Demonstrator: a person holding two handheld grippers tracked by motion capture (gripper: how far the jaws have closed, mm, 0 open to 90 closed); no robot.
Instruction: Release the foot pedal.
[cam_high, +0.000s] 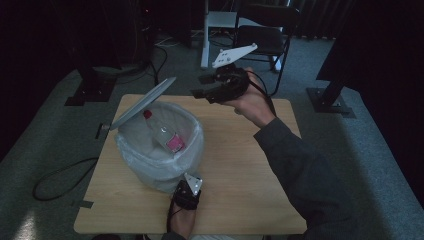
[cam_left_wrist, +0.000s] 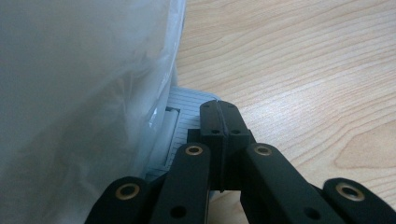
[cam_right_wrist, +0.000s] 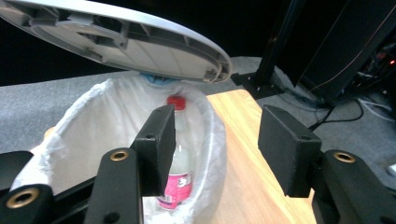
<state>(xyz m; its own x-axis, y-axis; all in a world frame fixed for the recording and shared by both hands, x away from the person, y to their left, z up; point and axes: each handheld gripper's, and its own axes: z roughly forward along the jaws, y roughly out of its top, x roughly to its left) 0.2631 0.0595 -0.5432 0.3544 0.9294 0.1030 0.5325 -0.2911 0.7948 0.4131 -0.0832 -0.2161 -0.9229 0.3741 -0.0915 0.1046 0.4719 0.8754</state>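
One bottle (cam_right_wrist: 178, 154) in bin (cam_high: 131, 150) | beyond wide-apart, empty right jaws | left jaws pressed together

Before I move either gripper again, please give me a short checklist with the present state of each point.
1. Bottle inside the bin: ok.
2. Lid raised: ok.
3. Right gripper open, holding nothing: ok.
4. Left gripper shut, on the pedal at the bin's foot: ok.
5. Bag lining the rim: ok.
6. Whether the lid drops if the left gripper lifts: cannot tell.
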